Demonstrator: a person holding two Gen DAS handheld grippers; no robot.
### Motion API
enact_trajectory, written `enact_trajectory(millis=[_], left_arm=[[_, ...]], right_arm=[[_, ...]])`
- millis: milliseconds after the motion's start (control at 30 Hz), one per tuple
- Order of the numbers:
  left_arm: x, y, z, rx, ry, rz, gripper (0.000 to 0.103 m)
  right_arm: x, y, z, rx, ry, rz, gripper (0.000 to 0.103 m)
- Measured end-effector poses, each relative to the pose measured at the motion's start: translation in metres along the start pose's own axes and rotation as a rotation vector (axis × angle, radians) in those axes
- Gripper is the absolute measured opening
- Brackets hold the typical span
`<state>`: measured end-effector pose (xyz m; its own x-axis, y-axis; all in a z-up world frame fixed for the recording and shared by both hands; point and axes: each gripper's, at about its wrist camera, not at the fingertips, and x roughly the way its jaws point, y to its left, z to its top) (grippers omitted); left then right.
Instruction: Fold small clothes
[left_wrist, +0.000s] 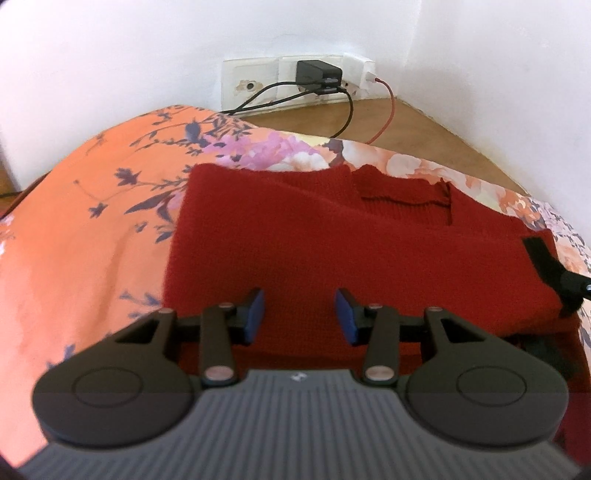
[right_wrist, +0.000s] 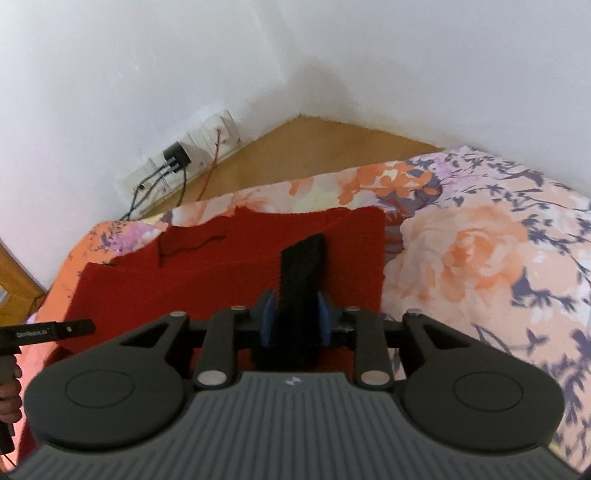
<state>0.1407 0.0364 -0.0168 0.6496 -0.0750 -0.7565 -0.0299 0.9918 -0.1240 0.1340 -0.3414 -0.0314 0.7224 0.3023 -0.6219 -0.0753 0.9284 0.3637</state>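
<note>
Right wrist view: right hand-held gripper (right_wrist: 294, 319) clamps a black strip (right_wrist: 301, 284) over the red knit garment (right_wrist: 229, 273), which lies flat on the floral bed (right_wrist: 480, 258). Left hand-held gripper (left_wrist: 299, 315) hovers spread, empty, above the garment's near edge. Judged mid-fold; next, the left should pinch that edge and carry it across.

We see open floral bedding (right_wrist: 480, 258) right of the red garment (left_wrist: 295, 251) and orange bedding to its left; ahead, walls (left_wrist: 147, 55) meet, with a charger (left_wrist: 317, 74) and cables (left_wrist: 347, 114) crowding that corner.
</note>
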Motion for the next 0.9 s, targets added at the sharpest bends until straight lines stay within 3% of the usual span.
enact_trajectory(millis=[100,233,367,600,900], left_arm=[[-0.018,0.010,-0.010,0.000,-0.004,0.001,0.045],[-0.044,0.029,-0.027,-0.011,0.005,0.005,0.045],[-0.069,0.048,-0.046,-0.015,0.011,0.011,0.045],[-0.098,0.075,-0.079,-0.006,0.040,0.006,0.045],[-0.121,0.098,-0.115,-0.012,0.060,0.006,0.045]], right_arm=[[-0.024,0.004,-0.011,0.031,-0.012,0.008,0.036],[-0.056,0.013,-0.033,0.054,-0.012,0.007,0.055],[-0.089,0.025,-0.062,0.041,-0.024,-0.041,0.066],[-0.134,0.043,-0.113,0.037,-0.006,-0.084,0.070],[-0.162,0.052,-0.154,0.055,0.020,-0.140,0.072]])
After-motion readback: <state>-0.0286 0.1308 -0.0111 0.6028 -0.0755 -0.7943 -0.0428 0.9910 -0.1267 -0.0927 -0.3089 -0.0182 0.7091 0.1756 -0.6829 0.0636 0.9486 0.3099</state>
